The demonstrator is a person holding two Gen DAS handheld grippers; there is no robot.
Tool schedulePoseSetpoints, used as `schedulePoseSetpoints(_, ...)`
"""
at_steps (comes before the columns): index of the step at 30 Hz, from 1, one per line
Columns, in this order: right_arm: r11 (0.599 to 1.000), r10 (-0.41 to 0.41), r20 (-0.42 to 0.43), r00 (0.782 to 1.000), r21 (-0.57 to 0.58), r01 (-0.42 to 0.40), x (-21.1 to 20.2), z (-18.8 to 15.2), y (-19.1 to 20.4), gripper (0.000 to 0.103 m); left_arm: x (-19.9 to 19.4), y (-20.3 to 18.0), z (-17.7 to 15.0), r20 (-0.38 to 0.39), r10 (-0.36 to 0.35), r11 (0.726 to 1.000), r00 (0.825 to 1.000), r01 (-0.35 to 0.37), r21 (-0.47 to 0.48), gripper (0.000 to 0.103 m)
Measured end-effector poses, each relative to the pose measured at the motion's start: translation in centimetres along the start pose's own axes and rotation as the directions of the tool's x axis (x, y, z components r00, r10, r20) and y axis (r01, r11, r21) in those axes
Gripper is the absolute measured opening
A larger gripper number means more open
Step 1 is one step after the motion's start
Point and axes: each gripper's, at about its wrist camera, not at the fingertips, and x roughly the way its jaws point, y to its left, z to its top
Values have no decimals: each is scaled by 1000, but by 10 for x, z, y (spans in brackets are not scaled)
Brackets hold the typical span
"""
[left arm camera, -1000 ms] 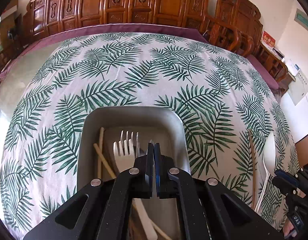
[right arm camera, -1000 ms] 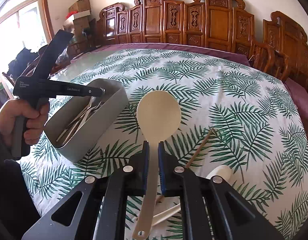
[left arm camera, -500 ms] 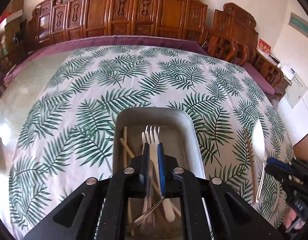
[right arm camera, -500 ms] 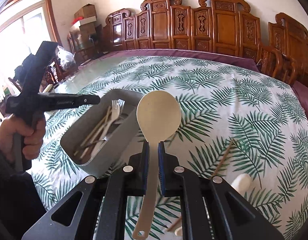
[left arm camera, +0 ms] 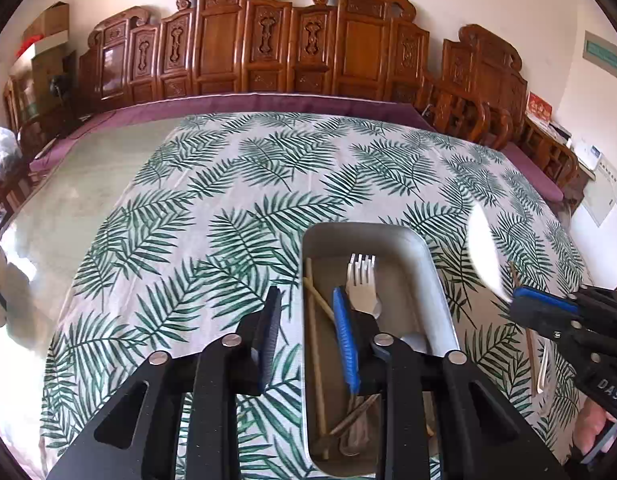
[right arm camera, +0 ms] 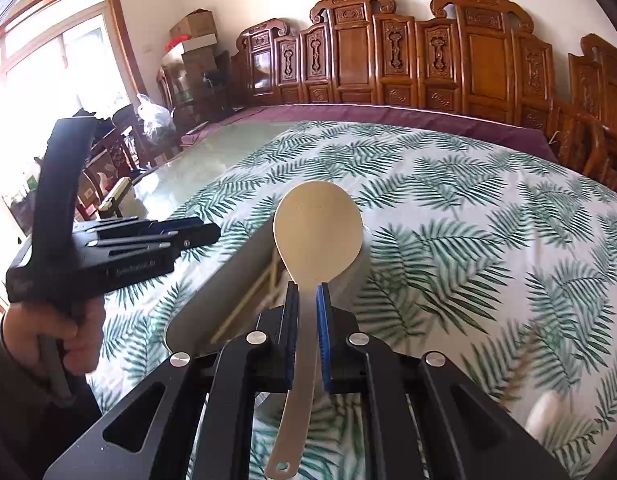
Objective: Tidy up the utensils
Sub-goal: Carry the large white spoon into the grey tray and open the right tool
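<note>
Currently the right hand-held gripper is clamped on the neck of a cream rice paddle, blade pointing forward and up, handle running back between the blue pads. The paddle is carried above the near end of a grey rectangular tray, which sits on the table's palm-leaf tablecloth. Inside the tray lie a white fork, tines toward the far end, and wooden chopsticks along the left wall. The left hand-held gripper has just been opening; its jaws stand partly apart with nothing between them, one finger over the cloth, the other over the tray. One wooden chopstick lies on the cloth to the right of the tray. A hand grips the left gripper's handle.
</note>
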Motion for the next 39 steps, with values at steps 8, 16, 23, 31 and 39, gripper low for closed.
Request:
schedulePoseSetpoints(8,999,31,-19,999,30,-31,38,20,19,11,-6,18,2,24,26,999,999,-26,-25,61)
schedulePoseSetpoints(16,998,40,-57,998,58,-36,70,22,29,11,-7,38,4,30,85,995,996,-83,-60,92)
schedulePoseSetpoints(23,998,4,-110,994,68,3,98,17,28,11,-7,49,3,23,106,991,994,-104,-83,94)
schedulePoseSetpoints(31,994,46,-156,987,104,-30,107,17,29,11,-7,52,3,19,108,990,994,-106,-91,94)
schedulePoseSetpoints(39,990,97,-178,979,121,-76,100,4,32,11,-7,47,3,21,101,992,995,-99,-79,94)
